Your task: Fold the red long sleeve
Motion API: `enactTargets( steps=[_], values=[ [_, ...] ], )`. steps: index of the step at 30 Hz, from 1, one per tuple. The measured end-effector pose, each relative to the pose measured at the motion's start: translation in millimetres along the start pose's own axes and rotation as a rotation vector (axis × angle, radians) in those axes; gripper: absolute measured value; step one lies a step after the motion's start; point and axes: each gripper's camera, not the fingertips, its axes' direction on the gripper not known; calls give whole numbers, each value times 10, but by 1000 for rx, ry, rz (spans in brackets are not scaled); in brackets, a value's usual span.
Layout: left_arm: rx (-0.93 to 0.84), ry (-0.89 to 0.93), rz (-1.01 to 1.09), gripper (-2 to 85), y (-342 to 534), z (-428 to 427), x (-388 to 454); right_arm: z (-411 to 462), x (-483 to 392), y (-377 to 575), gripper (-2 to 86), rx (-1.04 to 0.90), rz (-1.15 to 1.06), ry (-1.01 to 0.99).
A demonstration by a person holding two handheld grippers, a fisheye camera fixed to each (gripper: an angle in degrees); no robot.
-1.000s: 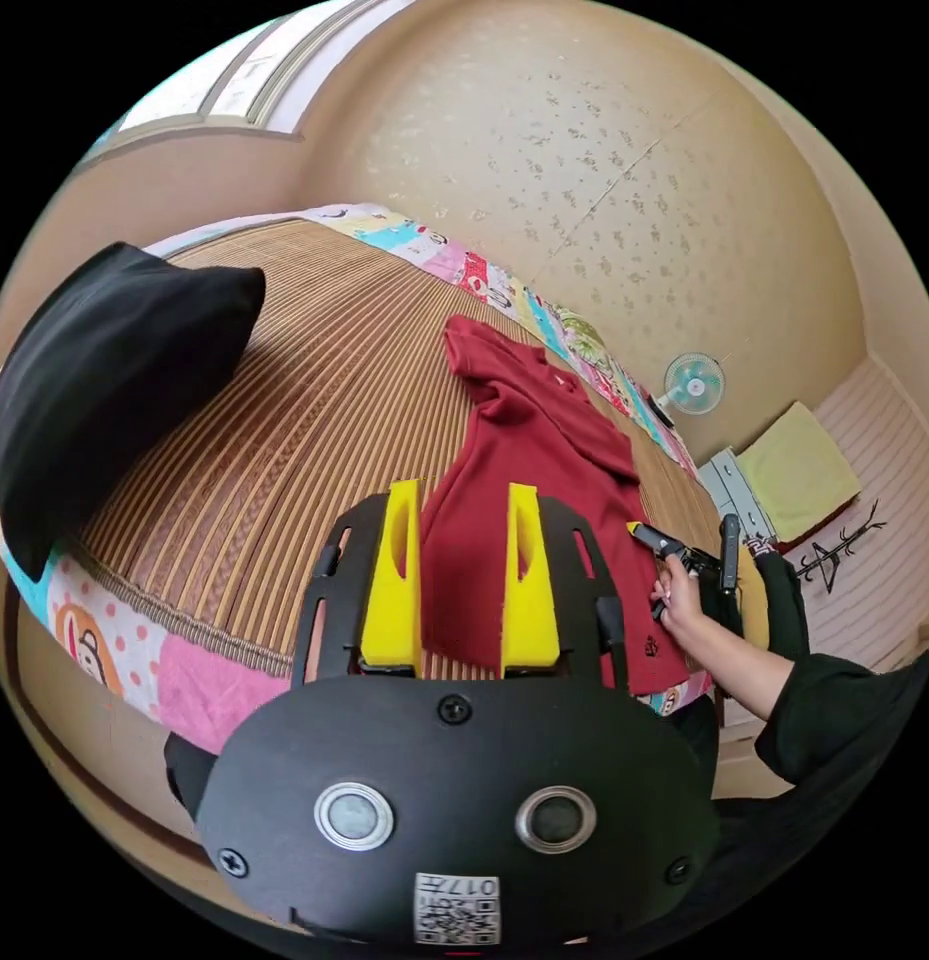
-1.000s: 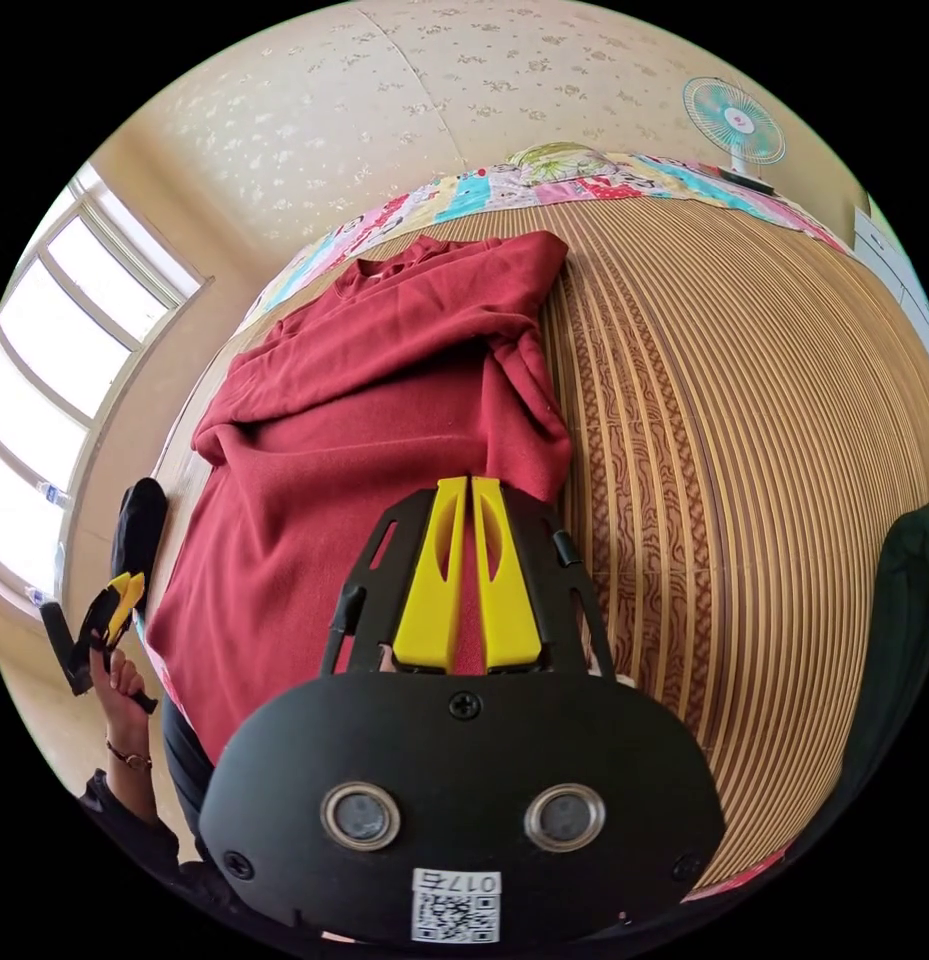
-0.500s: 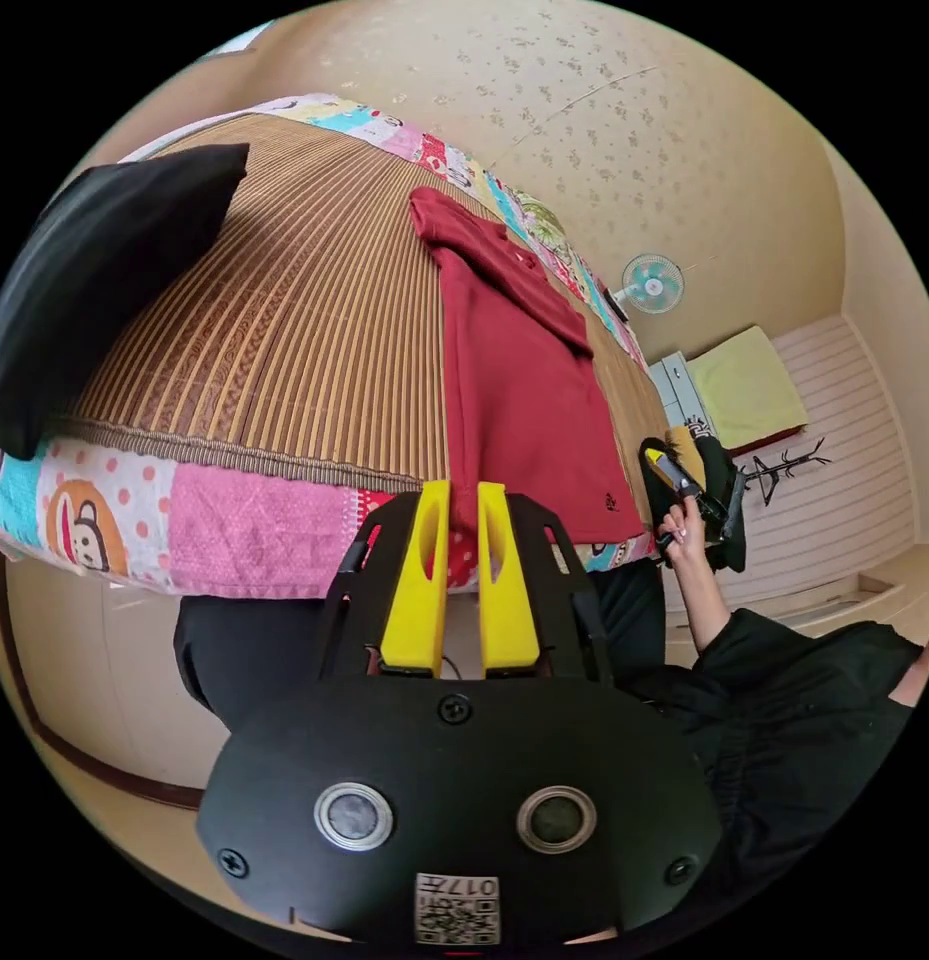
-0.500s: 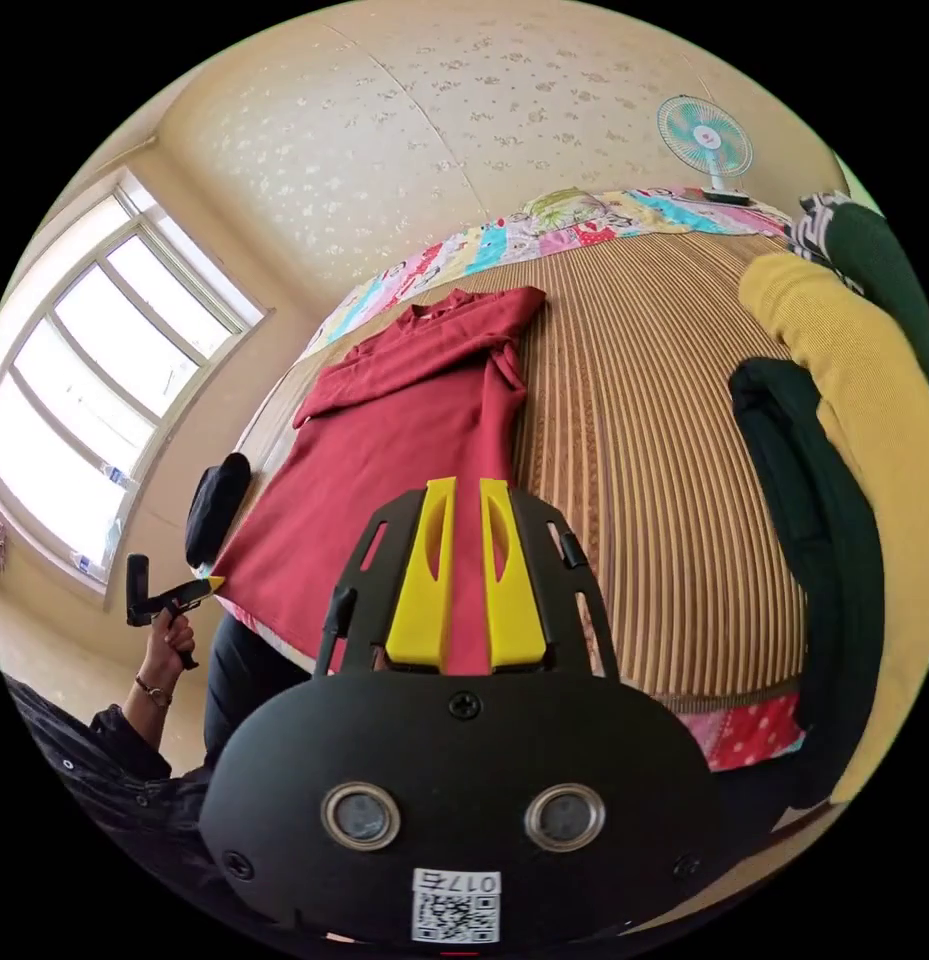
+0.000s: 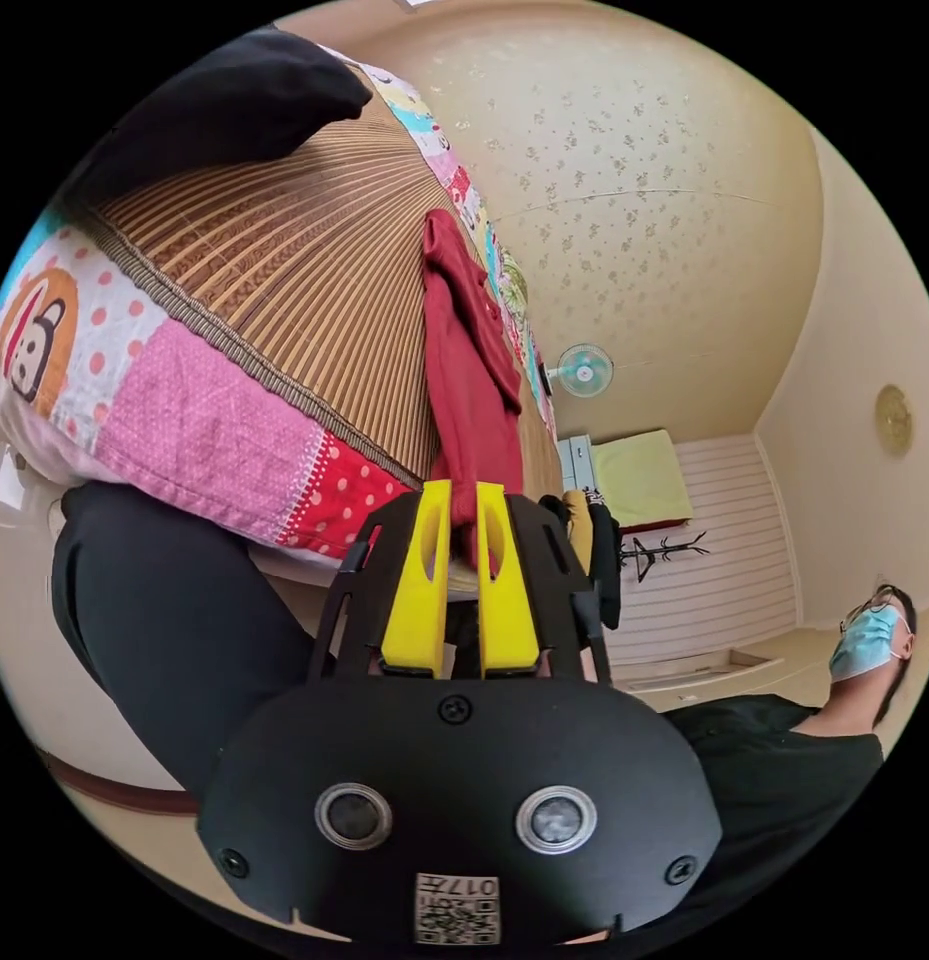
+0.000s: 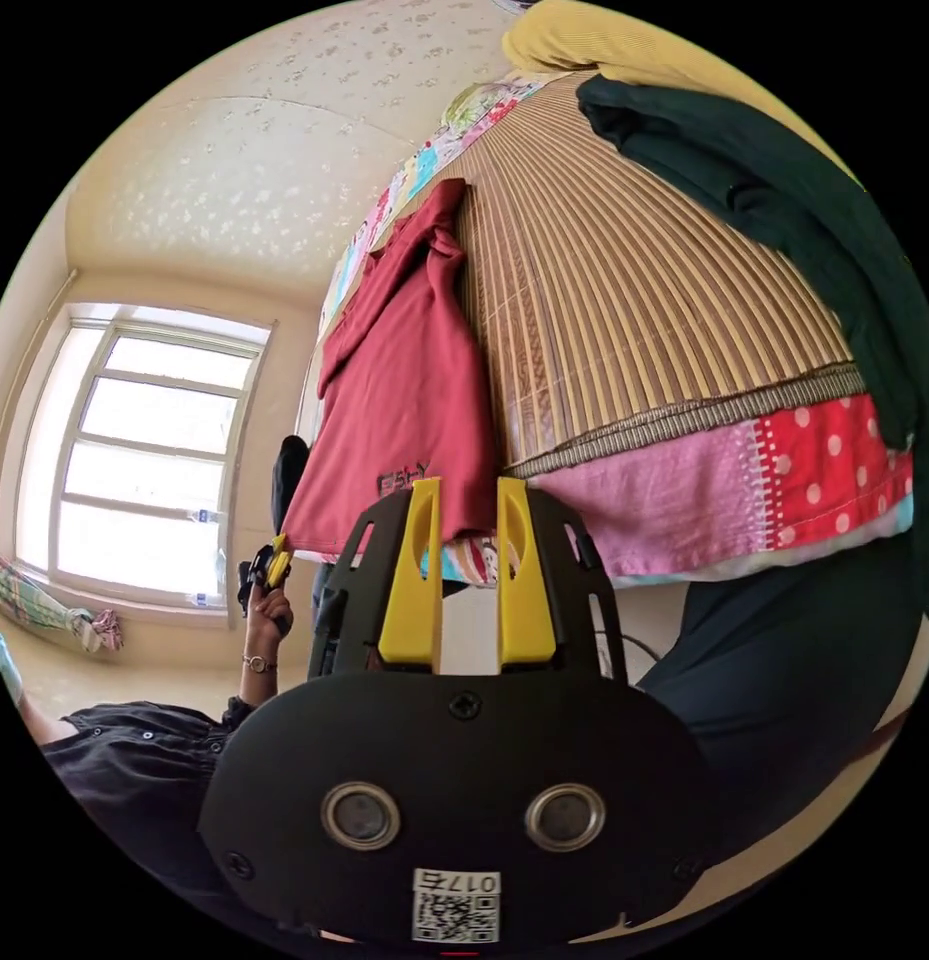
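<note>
The red long sleeve shirt (image 6: 404, 370) lies lengthwise on the woven mat, sleeves folded in, collar at the far end. Its hem hangs over the bed's near edge. In the left gripper view the red long sleeve shirt (image 5: 469, 380) runs down to my left gripper (image 5: 465, 520), whose yellow jaws stand close together with the hem's fabric pinched between them. My right gripper (image 6: 469, 530) sits just under the hem's other corner, jaws spread apart, the cloth in front of the gap. The left gripper (image 6: 269, 570) also appears in the right gripper view, held by a hand at the hem's far corner.
The woven mat (image 5: 284, 260) covers a bed with a patchwork sheet (image 6: 744, 480). A black pillow (image 5: 234, 110) lies on one side, dark green clothes (image 6: 764, 170) and a yellow garment (image 6: 604, 40) on the other. The person's dark-clad legs (image 5: 174, 620) stand against the bed. A fan (image 5: 584, 370) stands by the wall.
Both grippers dropped from over the mat to below the bed's edge, drawing the shirt out straight with its hem over the edge. The left jaws closed on the hem; the right jaws spread apart.
</note>
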Motion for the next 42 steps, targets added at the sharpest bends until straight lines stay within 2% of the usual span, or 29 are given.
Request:
enactTargets(
  steps=[3, 6, 9, 14, 17, 19, 21, 22, 25, 26, 28, 32, 36, 38, 40, 42],
  values=[
    [12, 69, 15, 50, -1, -95, 43, -99, -3, 51, 42, 25, 14, -45],
    [-3, 119, 29, 49, -44, -212, 149, -432, -118, 52, 33, 88, -11, -224],
    [-19, 162, 149, 49, -82, -359, 479, -933, -366, 67, 29, 216, -111, -379],
    [29, 363, 513, 50, -13, -844, 1272, -1712, -1126, 268, 27, 356, -472, -552],
    [48, 466, 635, 49, 45, -1078, 1532, -2038, -1414, 449, 26, 449, -619, -617],
    [67, 525, 642, 50, 55, -1143, 1556, -2144, -1514, 539, 25, 506, -665, -631],
    [73, 557, 542, 49, 5, -1085, 1429, -2142, -1551, 609, 24, 585, -650, -574],
    [67, 536, 448, 49, -37, -975, 1289, -2044, -1556, 592, 24, 604, -585, -471],
    [25, 324, 124, 49, -101, -555, 790, -1512, -1517, 324, 24, 481, -314, -132],
    [32, 282, 21, 49, -103, -414, 591, -1256, -1523, 212, 24, 419, -236, -19],
    [57, 277, -65, 49, -145, -250, 382, -954, -1608, 81, 24, 389, -198, 74],
    [138, 158, -80, 48, -597, -82, 378, -588, -2114, -439, 25, 426, -256, 164],
    [182, 132, -44, 55, -1227, 268, 316, -89, -2484, -1112, 32, 503, -293, 280],
    [204, 142, -65, 91, -1422, 448, 230, 434, -2477, -1602, 48, 417, -229, 368],
    [245, 113, -34, 117, -1374, 425, 279, 676, -2449, -1772, 65, 334, -126, 370],
    [256, 63, 45, 130, -1228, 384, 358, 768, -2541, -1646, 73, 373, -176, 350]
  ],
)
